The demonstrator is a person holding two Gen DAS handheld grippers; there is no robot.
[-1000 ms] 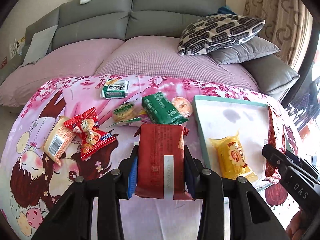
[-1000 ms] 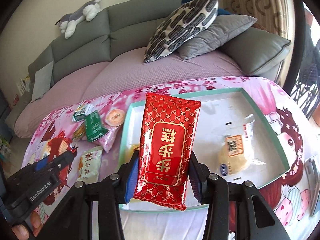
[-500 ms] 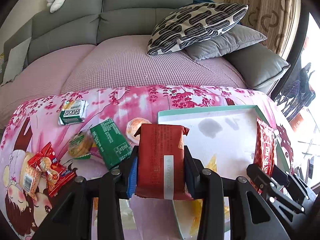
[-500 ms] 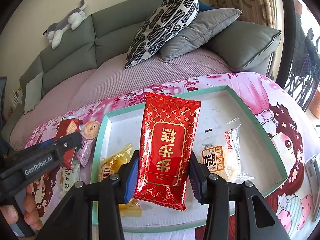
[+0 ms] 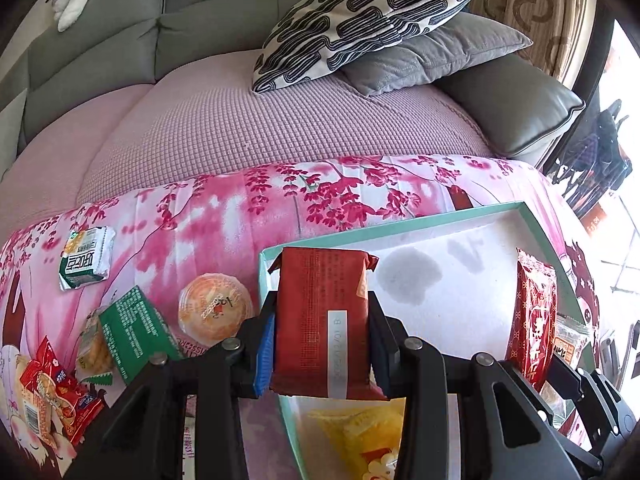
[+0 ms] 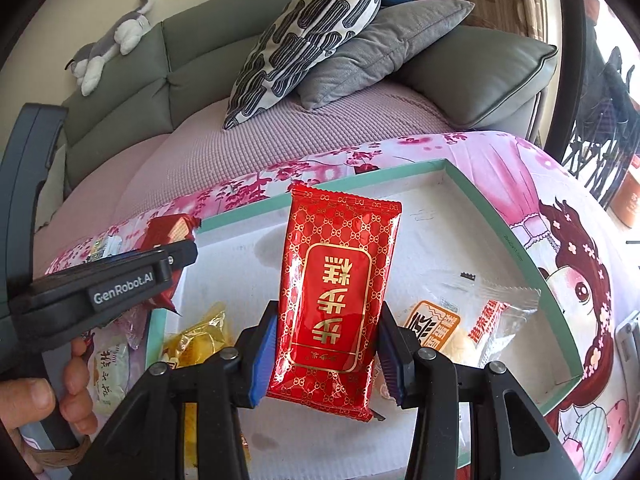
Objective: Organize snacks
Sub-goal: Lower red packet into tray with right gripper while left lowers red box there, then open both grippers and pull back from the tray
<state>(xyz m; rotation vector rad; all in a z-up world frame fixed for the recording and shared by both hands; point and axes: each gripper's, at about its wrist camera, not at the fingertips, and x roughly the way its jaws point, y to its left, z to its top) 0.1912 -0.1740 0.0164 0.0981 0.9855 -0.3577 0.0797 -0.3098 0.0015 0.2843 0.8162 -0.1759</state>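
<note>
Red snack (gold characters), "GenRobot.AI" tool

Tray's far middle looks bare; packets flank.

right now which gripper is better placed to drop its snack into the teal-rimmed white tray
Right gripper: its glossy red gold-patterned packet hangs over the teal-rimmed white tray's middle; the left gripper's dark red packet sits at its left edge.
</note>
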